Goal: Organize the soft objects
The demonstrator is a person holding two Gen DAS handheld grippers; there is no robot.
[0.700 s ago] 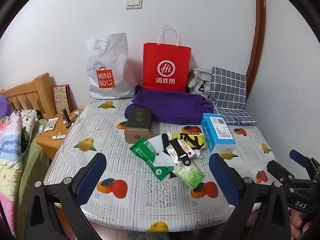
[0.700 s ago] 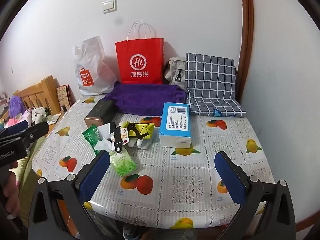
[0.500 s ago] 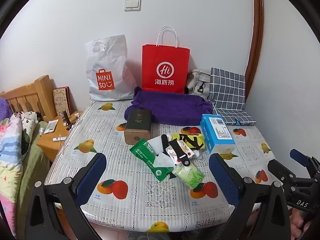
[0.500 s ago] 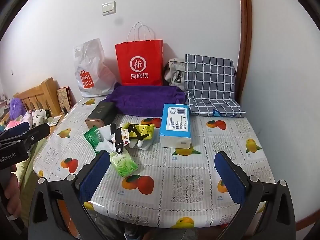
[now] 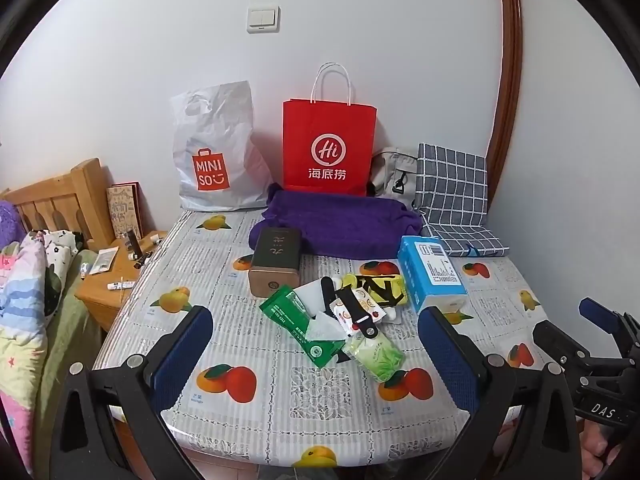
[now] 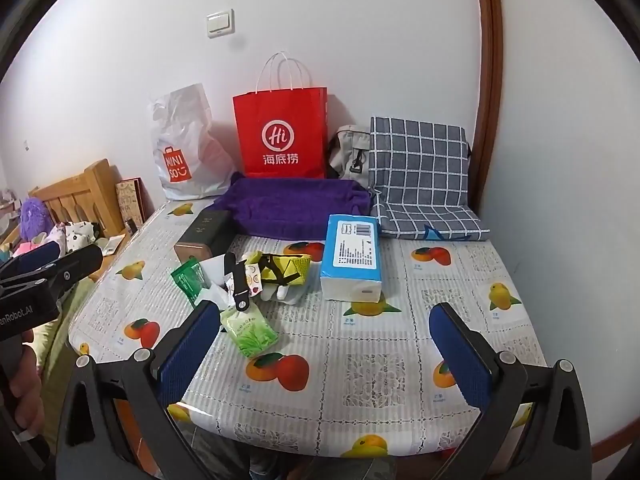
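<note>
A pile of small soft packets lies mid-table: a green wipes pack (image 5: 302, 322) (image 6: 188, 278), a light green tissue pack (image 5: 374, 352) (image 6: 248, 330), a yellow pouch (image 5: 380, 286) (image 6: 284, 266) and a black strap (image 5: 356, 314) (image 6: 239, 280). A blue tissue pack (image 5: 432, 274) (image 6: 352, 254) lies to their right. A purple towel (image 5: 340, 224) (image 6: 292, 208) lies behind. My left gripper (image 5: 316, 354) is open and empty above the table's near edge. My right gripper (image 6: 324, 354) is open and empty too, near the front edge.
A dark box (image 5: 276, 258), a red paper bag (image 5: 328, 148), a white Miniso bag (image 5: 216, 160), a grey bag (image 5: 394, 176) and a checked cushion (image 5: 452, 204) stand at the back. A wooden nightstand (image 5: 108, 280) and bed (image 5: 24, 288) are left. A wall is right.
Both grippers have risen and tilted slightly, so the table and its objects sit a little lower in both views. Nothing on the table has moved.
</note>
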